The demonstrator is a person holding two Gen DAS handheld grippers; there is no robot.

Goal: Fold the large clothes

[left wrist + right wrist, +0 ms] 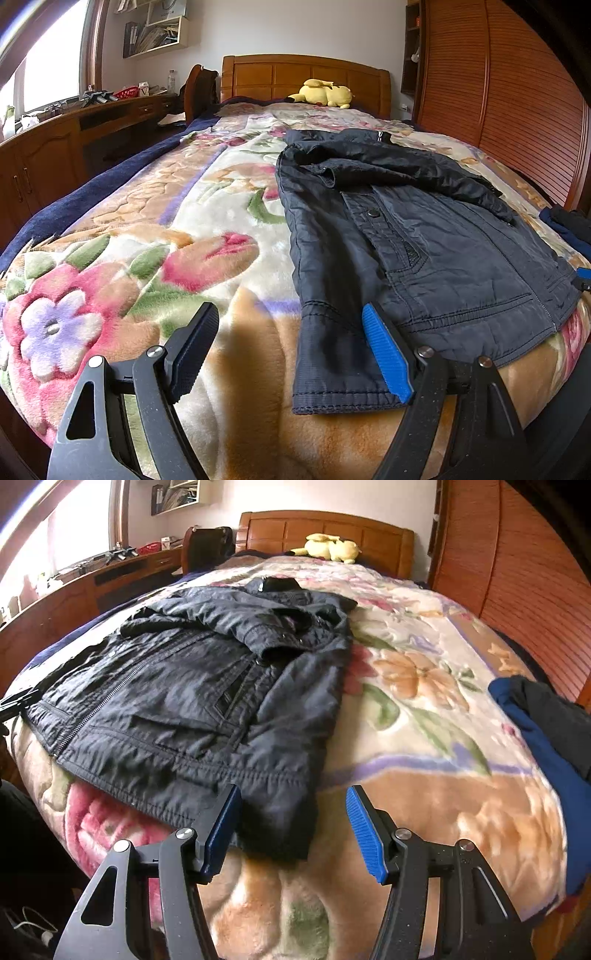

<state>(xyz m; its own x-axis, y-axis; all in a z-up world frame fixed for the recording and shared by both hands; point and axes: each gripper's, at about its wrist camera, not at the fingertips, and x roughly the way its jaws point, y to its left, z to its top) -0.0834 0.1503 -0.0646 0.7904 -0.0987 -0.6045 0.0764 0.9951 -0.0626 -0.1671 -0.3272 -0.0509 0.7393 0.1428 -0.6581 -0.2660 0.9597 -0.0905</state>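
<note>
A dark navy jacket (424, 236) lies flat on the floral blanket (147, 229), front up, with a sleeve folded across its chest. My left gripper (291, 347) is open above the jacket's near left hem corner, its right finger over the fabric. In the right wrist view the jacket (192, 698) lies left of centre. My right gripper (293, 830) is open, straddling the jacket's near right hem corner. Neither gripper holds anything.
A yellow plush toy (325, 94) lies by the wooden headboard (303, 75). A dark blue garment pile (546, 723) sits on the bed's right edge. A wooden desk (74, 129) runs along the left, a slatted wardrobe (517, 110) along the right.
</note>
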